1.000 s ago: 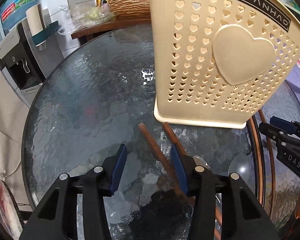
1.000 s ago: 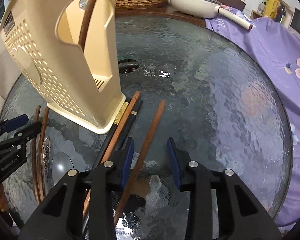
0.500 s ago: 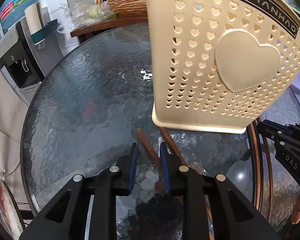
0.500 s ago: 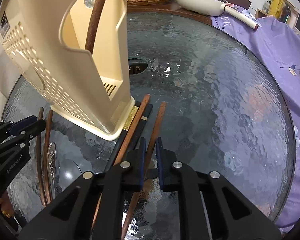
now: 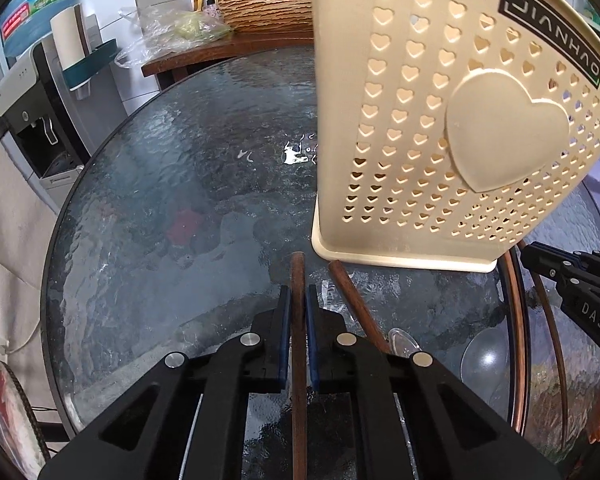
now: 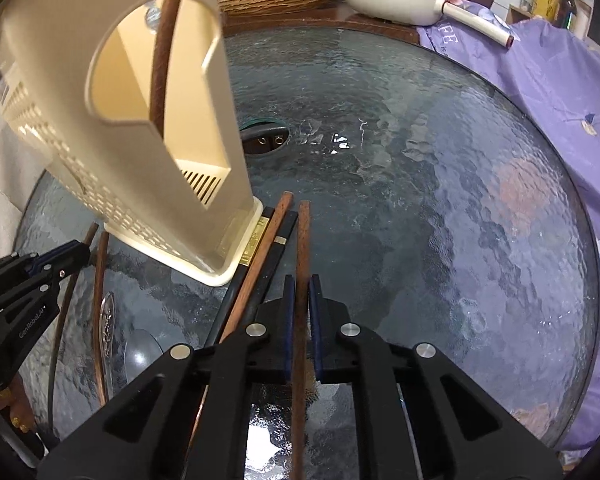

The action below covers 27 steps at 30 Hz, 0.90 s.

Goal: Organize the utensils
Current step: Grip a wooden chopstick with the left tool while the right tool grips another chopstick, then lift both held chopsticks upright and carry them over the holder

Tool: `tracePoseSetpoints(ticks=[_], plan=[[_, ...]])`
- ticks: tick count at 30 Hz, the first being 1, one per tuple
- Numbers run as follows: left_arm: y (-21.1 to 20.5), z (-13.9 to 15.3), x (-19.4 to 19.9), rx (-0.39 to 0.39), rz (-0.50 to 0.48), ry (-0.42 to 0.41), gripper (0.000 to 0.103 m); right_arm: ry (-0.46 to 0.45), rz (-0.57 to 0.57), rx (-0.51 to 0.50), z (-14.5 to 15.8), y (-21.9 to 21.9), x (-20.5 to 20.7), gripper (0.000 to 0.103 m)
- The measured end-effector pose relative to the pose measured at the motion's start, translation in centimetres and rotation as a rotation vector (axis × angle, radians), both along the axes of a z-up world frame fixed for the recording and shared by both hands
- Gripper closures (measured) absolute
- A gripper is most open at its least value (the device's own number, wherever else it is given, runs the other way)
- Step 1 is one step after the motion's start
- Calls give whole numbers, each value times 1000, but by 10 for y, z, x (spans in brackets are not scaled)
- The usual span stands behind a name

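Left hand-held gripper is clamped on a brown chopstick; right hand-held gripper pinches another chopstick; cream utensil holder stands on the glass counter just ahead, between them.

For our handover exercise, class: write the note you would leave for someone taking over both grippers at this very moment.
Left gripper: shut on a brown chopstick lying on the glass table.
Right gripper: shut on another brown chopstick.
Cream holder stands upright on the table; one brown stick is already inside.
Still on the table: a brown chopstick by the left gripper, a brown and two black chopsticks by the holder's base, thin sticks and spoons in front of it.
Left to do: lift both gripped chopsticks into the holder, then the rest.
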State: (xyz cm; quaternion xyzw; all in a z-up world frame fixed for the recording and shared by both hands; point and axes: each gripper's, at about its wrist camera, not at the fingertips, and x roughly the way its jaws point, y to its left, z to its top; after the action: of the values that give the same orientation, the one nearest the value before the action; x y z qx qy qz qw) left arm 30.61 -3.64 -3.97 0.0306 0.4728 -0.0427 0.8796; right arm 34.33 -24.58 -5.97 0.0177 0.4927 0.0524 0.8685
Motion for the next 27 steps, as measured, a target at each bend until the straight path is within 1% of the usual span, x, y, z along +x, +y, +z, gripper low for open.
tracePoseSetpoints(ticks=[6,9,17,21,27], plan=[[9,0,1,-40,12,-1,96,-5,-10,62,-1,-9,1,96],[13,3,0,-54,16,-11,96,-11,-19,69,-2,-11,0,96],[20,20,-5,-96,15,-53,96,-44,-53,109,6,-25,-7,96],[23,31,-10,-114,11,-83,96,-84,-64,135,16,-34,-15,96],[23,50,-24,-139,-8,-133,96,-186,-47,132,40,-38,-38,96]])
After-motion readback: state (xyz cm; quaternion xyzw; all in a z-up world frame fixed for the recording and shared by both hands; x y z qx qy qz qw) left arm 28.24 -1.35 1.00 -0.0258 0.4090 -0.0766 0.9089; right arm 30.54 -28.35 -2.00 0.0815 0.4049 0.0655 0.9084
